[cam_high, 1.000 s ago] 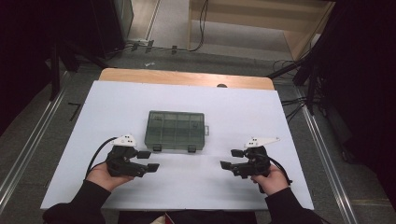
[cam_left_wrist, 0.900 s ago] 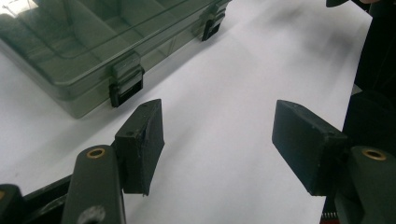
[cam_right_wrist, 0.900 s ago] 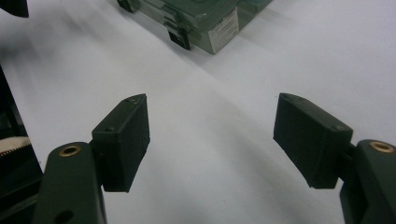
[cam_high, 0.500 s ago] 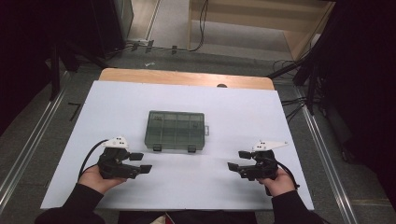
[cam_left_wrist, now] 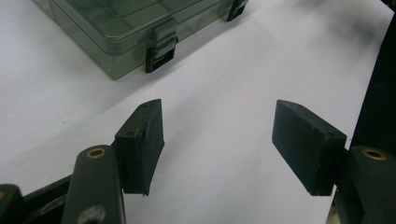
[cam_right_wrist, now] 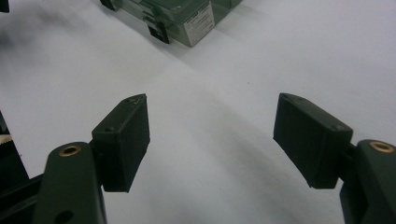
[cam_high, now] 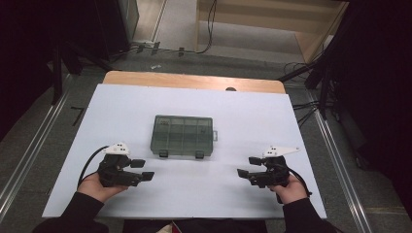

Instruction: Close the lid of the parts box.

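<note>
fingers (cam_left_wrist: pixel 140 144) of both the left gripper (cam_high: pixel 144 171) and right gripper (cam_high: pixel 247 166) gape empty near the translucent ribbed plastic box (cam_high: pixel 183 136).

Lab: floor rails (cam_high: pixel 29 150), cables (cam_high: pixel 210 29)

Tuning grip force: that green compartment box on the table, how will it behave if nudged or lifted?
The compartment box looks like thin translucent plastic, so probably stiff and light. It lies flat and low on the smooth white table, so a push likely slides it rather than tips it. Both front latches look shut; the lid should stay closed when lifted.
</note>
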